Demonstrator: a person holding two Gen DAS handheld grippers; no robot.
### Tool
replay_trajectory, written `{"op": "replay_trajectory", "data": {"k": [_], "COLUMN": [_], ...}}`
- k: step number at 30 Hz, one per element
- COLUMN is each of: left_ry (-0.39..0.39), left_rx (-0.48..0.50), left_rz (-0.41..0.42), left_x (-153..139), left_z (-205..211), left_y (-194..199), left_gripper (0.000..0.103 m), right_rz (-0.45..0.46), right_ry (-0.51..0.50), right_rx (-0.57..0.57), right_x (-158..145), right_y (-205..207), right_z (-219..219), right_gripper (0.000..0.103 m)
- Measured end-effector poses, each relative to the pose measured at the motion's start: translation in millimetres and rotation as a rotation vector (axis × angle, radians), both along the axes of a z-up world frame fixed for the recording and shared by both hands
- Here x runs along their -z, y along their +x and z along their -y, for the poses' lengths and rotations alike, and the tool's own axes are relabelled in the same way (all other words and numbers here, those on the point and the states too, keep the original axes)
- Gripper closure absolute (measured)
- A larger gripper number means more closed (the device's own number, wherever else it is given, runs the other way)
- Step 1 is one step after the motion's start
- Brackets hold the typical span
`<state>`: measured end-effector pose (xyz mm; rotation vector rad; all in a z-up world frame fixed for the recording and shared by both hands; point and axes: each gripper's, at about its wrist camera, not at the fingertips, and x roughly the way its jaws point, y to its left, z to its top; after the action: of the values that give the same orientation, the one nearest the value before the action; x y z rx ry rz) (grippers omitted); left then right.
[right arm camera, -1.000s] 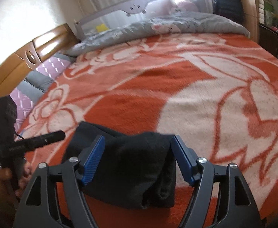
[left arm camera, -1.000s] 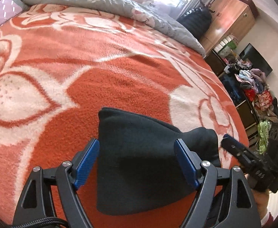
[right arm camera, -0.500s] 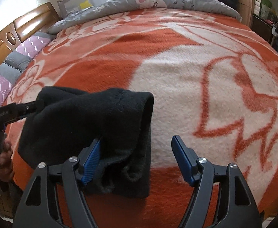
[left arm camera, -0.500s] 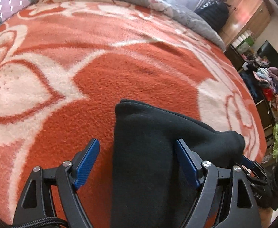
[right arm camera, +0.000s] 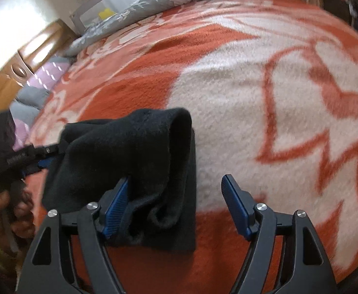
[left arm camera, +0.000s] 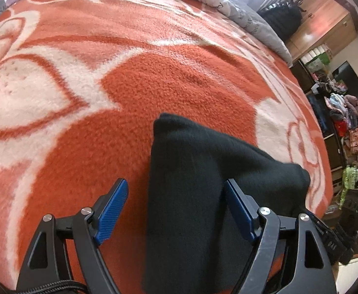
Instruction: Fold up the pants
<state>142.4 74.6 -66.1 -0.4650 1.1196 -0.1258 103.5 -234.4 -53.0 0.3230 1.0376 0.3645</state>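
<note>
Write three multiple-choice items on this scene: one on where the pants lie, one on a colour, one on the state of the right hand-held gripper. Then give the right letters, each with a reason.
1. Where do the pants lie?
A. on the blanket on the bed
B. on the floor
C. in a drawer

2. What colour are the pads of the hand-held grippers?
A. yellow
B. blue
C. white

3. How does the right hand-held gripper stand?
A. shut tight with nothing in it
B. out of view
C. open, with the pants beside one pad

Answers:
1 A: the black pants rest on the orange and white blanket.
2 B: the pads on the left hand-held gripper and on the right hand-held gripper are blue.
3 C: a wide gap shows between its pads, and the pants lie against only one.
</note>
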Motion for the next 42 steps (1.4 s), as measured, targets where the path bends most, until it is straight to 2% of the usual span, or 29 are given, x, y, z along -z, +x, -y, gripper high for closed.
{"op": "replay_trajectory", "data": {"k": [5, 8, 10, 13, 14, 16, 17, 21, 24, 25, 27, 30, 34, 42], "left_ry": [-0.054, -0.032, -0.076, -0.104, -0.106, -0.146, -0.152, -0.175, -0.17, -0.173, -0.17, -0.104, -0.069, -0.025], "left_rx": [0.03, 0.045, 0.024, 0.02, 0.033, 0.058, 0.053, 0.065, 0.079, 0.085, 0.09, 0.087, 0.042, -0.08], "left_rz": [0.0, -0.035, -0.044, -0.039, -0.034, -0.027, -0.024, 0.021, 0.069, 0.083, 0.103, 0.153, 0.215, 0.218], "left_x": [-1, 16, 27, 27, 25, 24, 24, 16, 0, -5, -16, -36, -59, -61], "left_z": [2, 5, 1, 1, 4, 8, 8, 5, 3, 3, 1, -1, -27, -81], "left_y": [-25, -29, -30, -29, -28, -27, -28, -31, -34, -34, -34, -33, -31, -22], "left_gripper": [0.023, 0.021, 0.021, 0.024, 0.026, 0.039, 0.039, 0.059, 0.072, 0.074, 0.074, 0.074, 0.074, 0.074], "right_rz": [-0.039, -0.055, -0.053, -0.065, -0.073, -0.074, -0.071, -0.028, 0.023, 0.034, 0.065, 0.099, 0.141, 0.137], "right_ry": [0.063, 0.108, 0.108, 0.13, 0.149, 0.152, 0.146, 0.144, 0.143, 0.151, 0.17, 0.166, 0.174, 0.169], "right_rx": [-0.001, 0.01, -0.006, -0.041, -0.047, -0.047, -0.05, -0.076, -0.103, -0.108, -0.13, -0.178, -0.213, -0.322], "right_x": [13, 23, 23, 23, 25, 27, 27, 16, 1, -1, -12, -25, -40, -37], "right_y": [-6, -7, -7, -5, -4, -3, -2, -7, -6, -5, -2, 8, 32, 71], "right_z": [3, 8, 7, 3, 1, -1, -4, -9, -16, -17, -23, -37, -58, -119], "right_gripper": [0.029, 0.029, 0.029, 0.038, 0.039, 0.04, 0.041, 0.053, 0.056, 0.057, 0.058, 0.058, 0.059, 0.059]}}
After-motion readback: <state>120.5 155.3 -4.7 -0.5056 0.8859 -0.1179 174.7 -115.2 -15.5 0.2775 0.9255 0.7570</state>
